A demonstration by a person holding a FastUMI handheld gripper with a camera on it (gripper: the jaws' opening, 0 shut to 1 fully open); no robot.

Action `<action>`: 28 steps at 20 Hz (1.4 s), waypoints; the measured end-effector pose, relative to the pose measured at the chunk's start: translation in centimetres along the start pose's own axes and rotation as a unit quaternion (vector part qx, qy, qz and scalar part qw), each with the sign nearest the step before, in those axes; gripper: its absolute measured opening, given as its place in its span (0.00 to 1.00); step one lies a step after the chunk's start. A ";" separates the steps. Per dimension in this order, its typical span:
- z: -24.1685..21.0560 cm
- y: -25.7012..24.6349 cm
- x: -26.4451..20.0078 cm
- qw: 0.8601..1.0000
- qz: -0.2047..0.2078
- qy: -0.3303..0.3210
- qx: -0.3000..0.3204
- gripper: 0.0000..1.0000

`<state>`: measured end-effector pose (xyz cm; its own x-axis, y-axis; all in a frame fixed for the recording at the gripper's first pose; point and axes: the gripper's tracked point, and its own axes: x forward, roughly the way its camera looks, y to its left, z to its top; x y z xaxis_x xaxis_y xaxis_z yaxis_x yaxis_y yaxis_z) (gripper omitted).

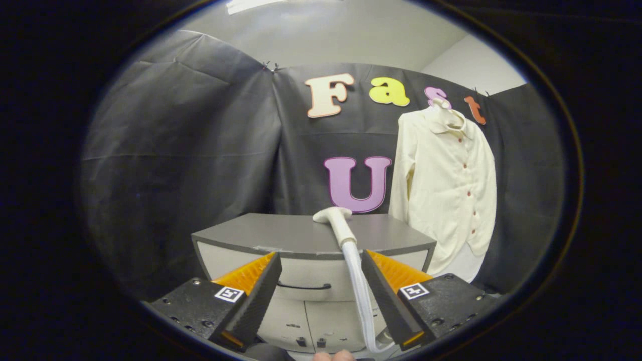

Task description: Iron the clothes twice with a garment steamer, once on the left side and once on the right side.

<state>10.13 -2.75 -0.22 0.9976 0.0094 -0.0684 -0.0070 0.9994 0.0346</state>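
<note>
The gripper (321, 271) has its two fingers (261, 291) spread wide apart, holding nothing. They point toward a grey table (301, 233) with a drawer front below its top; a dark curved drawer handle (303, 287) shows in the gap between the fingers.

The garment steamer head (335, 216) lies on the table top, just beyond the fingertips and a little toward the right finger. It is pale, with a short bent nozzle at the far end and a straight handle pointing back toward the gripper. Its white ribbed hose (360, 296) leaves the handle, drops over the table's front edge and runs down close beside the inner face of the right finger; whether it touches that finger cannot be told. The hose's lower end curls out of sight behind the finger base.

A cream button-front shirt (446, 185) hangs upright against the dark cloth wall, beyond the table's right end and well apart from the steamer. Its hanger top is hard to make out, and its lower hem is partly hidden by the table's corner.

The table top left of the steamer is bare, leaving open room there. At the very bottom, between the finger bases, a fingertip of the person's hand (333, 356) is just visible, mostly cut off.
</note>
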 end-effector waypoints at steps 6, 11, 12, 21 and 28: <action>-0.1 -1.3 6.6 0.999 0.007 0.032 0.008 0.97; -1.0 -2.4 10.5 0.998 0.004 0.056 0.011 0.97; -1.2 -2.6 11.2 0.998 0.003 0.060 0.009 0.97; -4.2 -2.9 17.2 0.989 0.012 0.147 0.000 0.96; -5.1 -2.2 19.7 0.982 0.010 0.187 0.001 0.63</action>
<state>29.41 -4.60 -6.77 0.9025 0.0414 -0.4287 -0.0262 0.9988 0.0414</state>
